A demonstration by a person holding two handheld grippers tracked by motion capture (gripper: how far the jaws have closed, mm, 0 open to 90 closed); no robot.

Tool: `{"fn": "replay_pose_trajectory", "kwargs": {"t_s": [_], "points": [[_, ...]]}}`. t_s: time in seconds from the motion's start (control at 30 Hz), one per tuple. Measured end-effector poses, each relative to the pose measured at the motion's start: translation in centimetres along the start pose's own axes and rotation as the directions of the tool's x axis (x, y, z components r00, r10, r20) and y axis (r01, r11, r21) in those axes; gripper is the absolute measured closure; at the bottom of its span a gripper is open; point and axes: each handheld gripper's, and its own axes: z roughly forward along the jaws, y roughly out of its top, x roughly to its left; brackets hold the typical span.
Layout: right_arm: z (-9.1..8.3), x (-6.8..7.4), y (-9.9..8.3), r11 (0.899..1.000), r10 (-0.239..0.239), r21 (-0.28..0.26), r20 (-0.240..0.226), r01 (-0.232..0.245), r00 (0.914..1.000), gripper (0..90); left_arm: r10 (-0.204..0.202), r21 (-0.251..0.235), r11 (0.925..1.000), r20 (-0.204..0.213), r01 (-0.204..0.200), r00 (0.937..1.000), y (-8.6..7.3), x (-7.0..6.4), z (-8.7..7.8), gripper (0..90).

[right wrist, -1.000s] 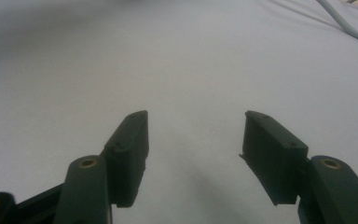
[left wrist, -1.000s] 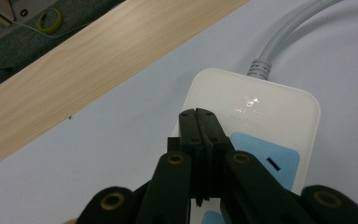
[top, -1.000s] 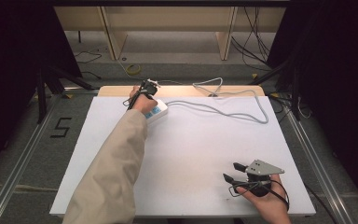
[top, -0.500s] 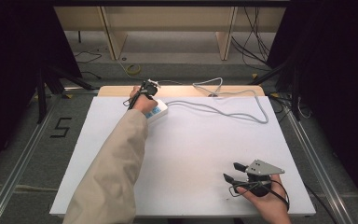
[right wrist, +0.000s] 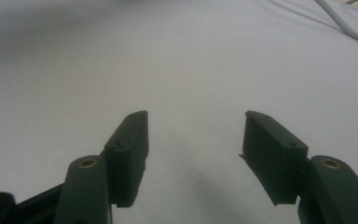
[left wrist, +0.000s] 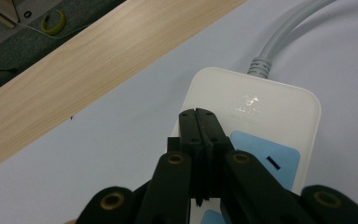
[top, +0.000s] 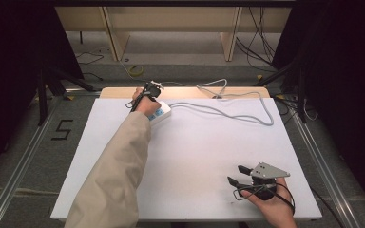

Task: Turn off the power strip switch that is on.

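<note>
The left hand-held gripper [left wrist: 199,122] sits with its jaws pressed together and nothing between them, tips on or just above the white power strip [left wrist: 279,109] at the far left of the bench [top: 195,156], near the wooden edge. The step in hand looks like pressing or nudging the strip; whether the tips truly touch it is hard to tell. Next it calls for a steady push without skidding the strip. The right hand-held gripper [right wrist: 193,140] hovers wide open and empty over bare bench, well apart. Against the earlier frames, nothing has visibly moved.
</note>
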Motion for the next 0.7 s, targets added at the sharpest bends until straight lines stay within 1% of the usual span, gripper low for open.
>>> {"fn": "replay_pose_trajectory", "kwargs": {"t_s": [0.13, 0.23, 0.47, 0.5, 0.57, 0.67, 0.7], "points": [[-0.01, -0.02, 0.0, 1.0, 0.0, 0.0, 0.0, 0.0, 1.0, 41.9, 0.003, 0.003, 1.0, -0.003, -0.003, 1.0, -0.01, -0.05, -0.03, 89.9], [0.0, 0.01, 0.01, 1.0, -0.001, 0.001, -0.001, 0.001, 1.0, 41.8, -0.011, -0.003, 0.9999, -0.002, 0.011, 0.9999, -0.04, -0.03, -0.01, 89.9], [-0.02, -0.01, 0.02, 1.0, 0.0, 0.001, -0.001, 0.0, 1.0, 41.8, -0.007, -0.009, 0.9999, -0.006, 0.007, 1.0, -0.14, -0.1, -0.04, 89.9], [-0.03, 0.0, 0.03, 1.0, 0.0, 0.0, -0.001, 0.0, 1.0, 41.9, -0.012, -0.013, 0.9999, -0.006, 0.012, 0.9999, -0.17, -0.11, -0.04, 89.9], [-0.02, 0.03, 0.03, 1.0, 0.0, -0.002, 0.0, 0.0, 1.0, 41.8, -0.012, -0.011, 0.9999, 0.0, 0.012, 0.9999, -0.21, 0.0, -0.1, 89.9], [0.0, 0.02, 0.02, 1.0, -0.003, 0.0, -0.002, 0.003, 1.0, 41.8, -0.024, -0.004, 0.9997, 0.007, 0.024, 0.9997, -0.25, 0.14, -0.17, 89.9], [0.01, 0.02, 0.03, 1.0, -0.003, 0.0, -0.002, 0.003, 1.0, 41.8, -0.019, -0.002, 0.9998, 0.005, 0.019, 0.9998, -0.26, 0.19, -0.22, 89.9]]}}
